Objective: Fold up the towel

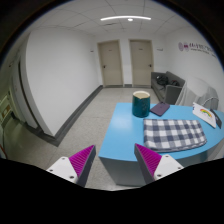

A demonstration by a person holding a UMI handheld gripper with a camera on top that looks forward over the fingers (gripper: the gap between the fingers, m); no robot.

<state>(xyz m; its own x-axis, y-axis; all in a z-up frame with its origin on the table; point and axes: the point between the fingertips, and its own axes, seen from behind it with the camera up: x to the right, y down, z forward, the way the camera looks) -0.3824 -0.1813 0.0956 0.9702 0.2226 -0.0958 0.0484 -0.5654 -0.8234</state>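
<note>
Checked towel (174, 134) flat on blue surface (125, 140).
Hand-held gripper (113, 162) spread apart, empty, short of towel.

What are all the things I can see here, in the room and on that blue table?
Table: one, bright blue, just ahead of the fingers.
Towel: one, dark-and-white checked, lying flat on the table beyond the right finger.
Mug: one, dark green, at the table's far edge.
Notebook: one, dark, flat beside the mug.
Plate: one, pale with something yellowish on it, at the table's far right; what it holds is too small to tell.
Doors: two, beige, in the far wall.
Ceiling light: one, white strip overhead.
Sofa: one, dark, by the right wall.
Gripper: one, white fingers with magenta pads, open, holding nothing, above the table's near edge.
</note>
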